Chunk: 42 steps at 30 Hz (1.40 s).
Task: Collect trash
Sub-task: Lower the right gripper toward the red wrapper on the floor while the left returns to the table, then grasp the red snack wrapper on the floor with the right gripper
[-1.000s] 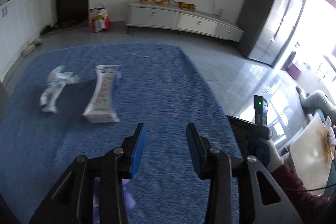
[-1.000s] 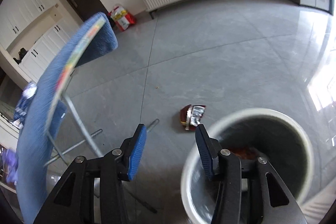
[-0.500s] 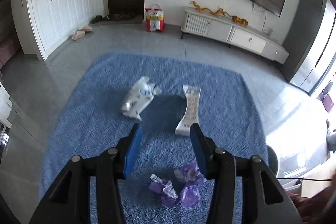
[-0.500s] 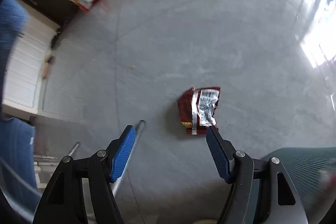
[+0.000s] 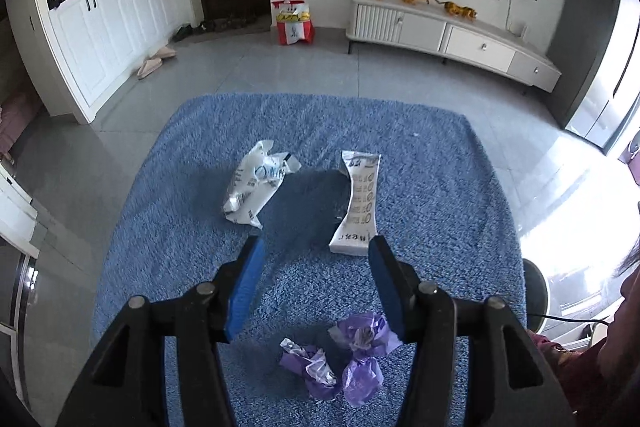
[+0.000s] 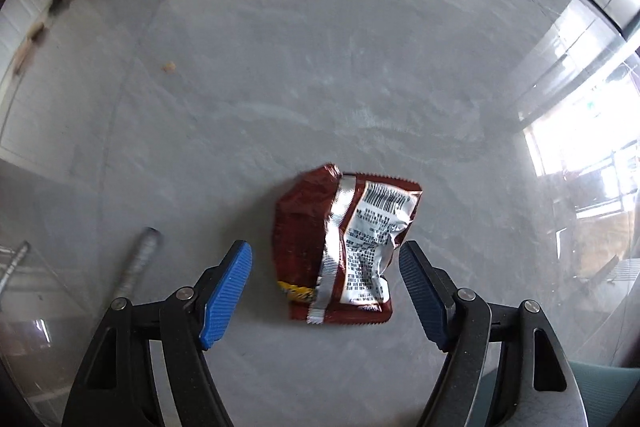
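between the spread blue pads of the right gripper (image 6: 325, 281), a crumpled dark red snack wrapper (image 6: 344, 247) is seen lying flat on the grey tiled floor (image 6: 320, 67), its silver seam and white printed back turned up; neither pad is touching it, and nothing is held. to the left of that gripper a grey metal tube (image 6: 138, 259) is resting on the floor, and a small orange crumb (image 6: 168, 67) is seen farther ahead on the left

ahead of the left gripper (image 5: 314, 283), whose jaws are likewise held wide apart and empty, a blue textured counter (image 5: 420, 167) is shown carrying more trash. a crumpled white plastic wrapper (image 5: 256, 185) is placed ahead and slightly left, a curved white printed packet (image 5: 358, 203) ahead and slightly right, close to the right pad's tip. a cluster of crumpled purple wrappers (image 5: 344, 359) is seen below the gripper, between its fingers and nearer than their tips
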Tool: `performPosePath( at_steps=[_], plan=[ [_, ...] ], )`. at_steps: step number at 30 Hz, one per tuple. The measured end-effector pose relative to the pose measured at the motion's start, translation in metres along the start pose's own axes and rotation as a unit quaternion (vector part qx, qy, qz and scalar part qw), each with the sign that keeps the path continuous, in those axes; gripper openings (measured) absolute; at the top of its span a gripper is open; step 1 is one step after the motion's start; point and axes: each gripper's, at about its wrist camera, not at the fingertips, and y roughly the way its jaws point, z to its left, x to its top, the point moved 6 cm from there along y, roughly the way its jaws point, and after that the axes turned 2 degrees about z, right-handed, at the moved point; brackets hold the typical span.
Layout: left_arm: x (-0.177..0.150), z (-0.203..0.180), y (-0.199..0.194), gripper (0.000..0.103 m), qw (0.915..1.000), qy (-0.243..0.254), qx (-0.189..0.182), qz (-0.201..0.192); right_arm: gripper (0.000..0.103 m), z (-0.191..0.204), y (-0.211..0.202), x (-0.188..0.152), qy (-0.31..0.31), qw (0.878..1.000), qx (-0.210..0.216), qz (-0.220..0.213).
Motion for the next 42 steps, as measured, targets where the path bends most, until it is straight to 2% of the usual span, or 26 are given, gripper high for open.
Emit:
performPosePath(
  at_steps=[5,10,13,17,21,26,28,32,35,38,40,41,42],
  plan=[
    [-0.008,-0.001,0.014,0.052,0.9998,-0.001,0.009,0.02,0.063,0.0,0.02,-0.007,-0.017,1.0,0.005,0.011],
    [-0.013,-0.002,0.024,0.052,0.9995,-0.004,0.006,0.029,0.031,-0.008,0.03,-0.018,-0.014,0.999,0.005,0.032],
    [-0.015,-0.002,0.026,0.052,0.9996,-0.002,0.002,0.029,0.016,-0.014,0.018,-0.022,0.021,0.999,0.041,0.027],
    [-0.015,-0.003,0.027,0.052,0.9996,-0.003,-0.015,0.023,0.002,-0.016,-0.021,-0.021,0.069,0.992,0.104,-0.008],
    [-0.018,-0.003,0.022,0.052,0.9992,-0.002,-0.039,0.01,0.002,-0.014,-0.086,-0.017,0.09,0.98,0.164,-0.065],
    [-0.023,-0.004,0.007,0.052,0.9975,0.0,-0.069,-0.014,0.001,-0.028,-0.21,-0.026,0.1,0.954,0.227,-0.167],
    [-0.026,-0.004,0.001,0.052,0.9962,-0.005,-0.083,-0.026,0.001,-0.049,-0.261,-0.042,0.109,0.942,0.244,-0.205],
    [-0.031,0.0,-0.01,0.052,0.9932,-0.013,-0.104,-0.051,0.001,-0.107,-0.34,-0.095,0.124,0.932,0.235,-0.248],
    [-0.031,0.006,-0.01,0.052,0.9894,-0.031,-0.128,-0.061,0.001,-0.148,-0.364,-0.137,0.132,0.941,0.186,-0.249],
    [-0.028,0.015,-0.002,0.052,0.9895,-0.039,-0.122,-0.067,0.002,-0.183,-0.356,-0.17,0.144,0.958,0.132,-0.209],
    [-0.025,0.023,0.009,0.052,0.99,-0.05,-0.116,-0.063,0.008,-0.2,-0.344,-0.177,0.143,0.967,0.09,-0.191],
    [-0.024,0.028,0.013,0.052,0.9904,-0.057,-0.111,-0.06,0.01,-0.208,-0.334,-0.18,0.144,0.972,0.081,-0.166],
    [-0.022,0.032,0.016,0.052,0.9902,-0.063,-0.111,-0.059,0.02,-0.213,-0.329,-0.181,0.15,0.974,0.078,-0.151]
  ],
)
